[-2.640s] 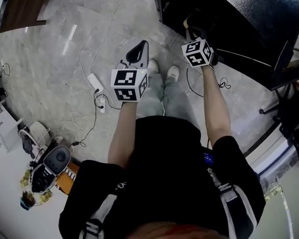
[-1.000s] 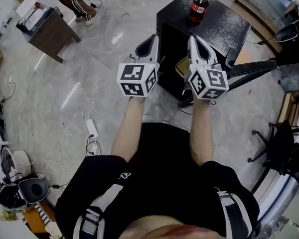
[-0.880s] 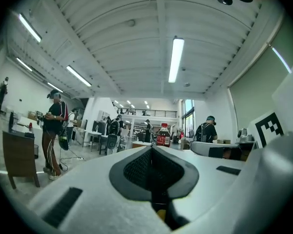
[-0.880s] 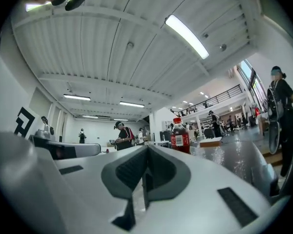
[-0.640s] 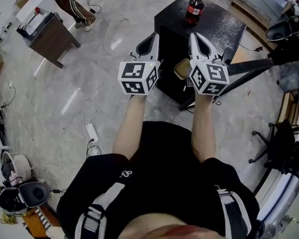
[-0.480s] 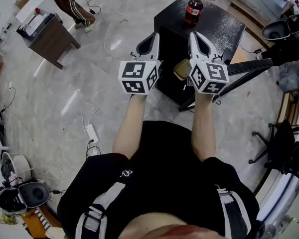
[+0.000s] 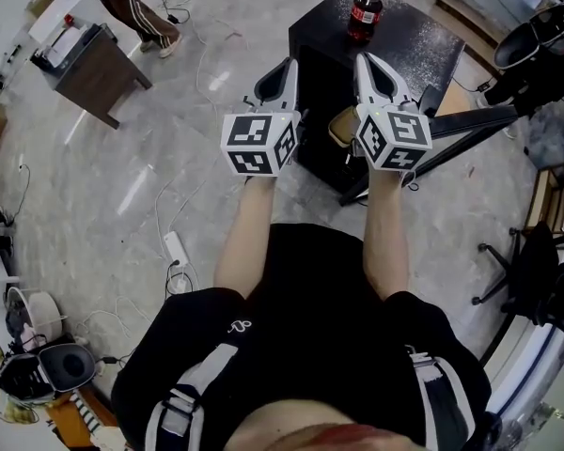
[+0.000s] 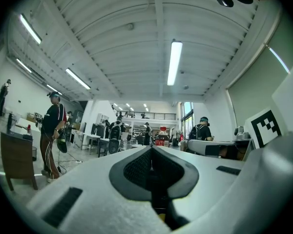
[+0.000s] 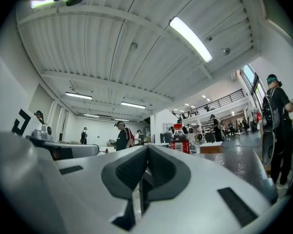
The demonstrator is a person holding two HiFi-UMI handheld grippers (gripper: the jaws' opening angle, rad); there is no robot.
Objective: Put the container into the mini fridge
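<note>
Left gripper (image 7: 283,67): jaws clenched, empty | right gripper (image 7: 366,62): jaws clenched, empty | both near black boxy mini fridge (image 7: 415,53) | red-capped dark cola bottle (image 7: 361,13) upright on top.

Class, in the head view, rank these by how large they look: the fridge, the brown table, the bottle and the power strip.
1. fridge
2. brown table
3. bottle and power strip: about alike, so left unranked.

floor: glossy grey marble tile (image 7: 141,148); power strip (image 7: 176,249) left of and behind the left gripper (image 7: 286,64)
furniture: brown side table (image 7: 89,59) well left of it
ceiling: white ribbed panels (image 8: 112,28)
light: long tube lamps (image 8: 175,62) overhead
walls: white wall (image 8: 19,94) far left
</note>
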